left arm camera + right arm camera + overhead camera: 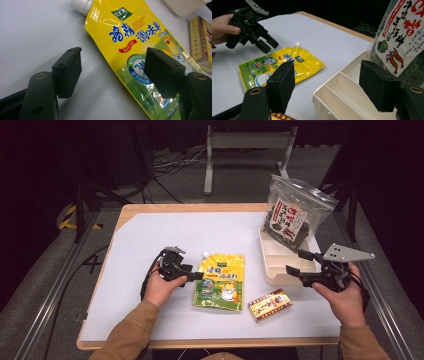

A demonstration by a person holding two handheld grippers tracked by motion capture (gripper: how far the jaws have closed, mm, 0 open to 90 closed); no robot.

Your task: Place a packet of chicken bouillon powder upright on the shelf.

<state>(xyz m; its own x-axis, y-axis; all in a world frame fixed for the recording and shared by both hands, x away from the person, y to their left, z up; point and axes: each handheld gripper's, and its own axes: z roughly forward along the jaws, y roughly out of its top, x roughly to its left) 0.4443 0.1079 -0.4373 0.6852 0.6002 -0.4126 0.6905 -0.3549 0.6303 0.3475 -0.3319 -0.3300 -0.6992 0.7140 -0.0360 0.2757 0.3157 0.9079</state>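
Left gripper (196, 276) in the person's left hand (161, 287), jaws wide apart, nothing gripped. In the left gripper view the pads straddle the near long edge of the yellow seasoning pouch (140, 55): one pad over bare counter (150, 240), the other over the pouch's green lower part; whether either pad touches the pouch, cannot tell.

Pouch: flat spouted bag, yellow top half, green bottom half, white screw cap (80, 5) at one upper corner, blue Chinese lettering, small green logo patch, cartoon chicken in a chef hat, round blue-green seal. Glossy, creased. Lies flat mid-counter, cap end pointing away from the person, just right of the left gripper in the high view. From the right gripper view the left gripper hangs over the pouch's far edge, jaws tilted down.

Right gripper (296, 262) in the person's right hand (345, 300), jaws wide apart, holding nothing, grey three-cornered plate on top. Its jaws point at the near end of the white divided tray (280, 272), well apart from the pouch.

Counts: one pouch. One white tray at the counter's right side, with partitions. One clear zip bag of dried seaweed snack (292, 215), red-and-white label, standing in the tray's far end, leaning back. One small red-and-gold box (269, 305) lying flat near the counter's front edge, between pouch and right hand, apart from both. Two grippers, two hands, tan sleeves.
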